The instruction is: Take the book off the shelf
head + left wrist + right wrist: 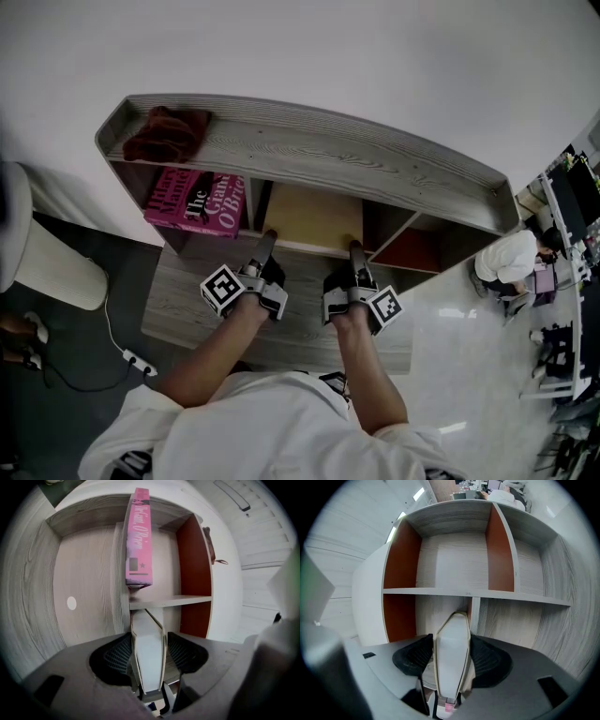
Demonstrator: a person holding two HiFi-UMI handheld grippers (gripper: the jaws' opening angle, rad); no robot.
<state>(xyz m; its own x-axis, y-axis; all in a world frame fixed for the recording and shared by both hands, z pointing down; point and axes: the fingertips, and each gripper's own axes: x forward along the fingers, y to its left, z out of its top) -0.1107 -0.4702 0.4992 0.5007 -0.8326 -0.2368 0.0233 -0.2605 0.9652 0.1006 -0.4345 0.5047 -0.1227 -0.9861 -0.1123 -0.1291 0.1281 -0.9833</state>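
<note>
Head view catches the approach: the left tool (267,239) and the right tool (356,248) both point into the middle bay of the shelf (375,159), and neither touches the pink book (197,202). Both tools are released, with nothing between their jaws.

To do this reach well, I judge the left tool should first slide to its own left, past the upright divider (263,199), before going any deeper. It should then line its jaws up with the book's thickness, straddle the near edge, and only then clench. A bite set well onto the cover should stop the book from pivoting as it comes out. A straight pull back toward the person should keep it off the divider. The right tool could steady the free end.

The book sits in the next bay, to the left of the left tool and just beyond its tip, apart from it. It is well apart from the right tool. Left gripper view, turned on its side, shows the spine (139,541) off the jaw line, not ahead between the jaws. Whether the book lies flat or leans, I cannot tell.
</note>
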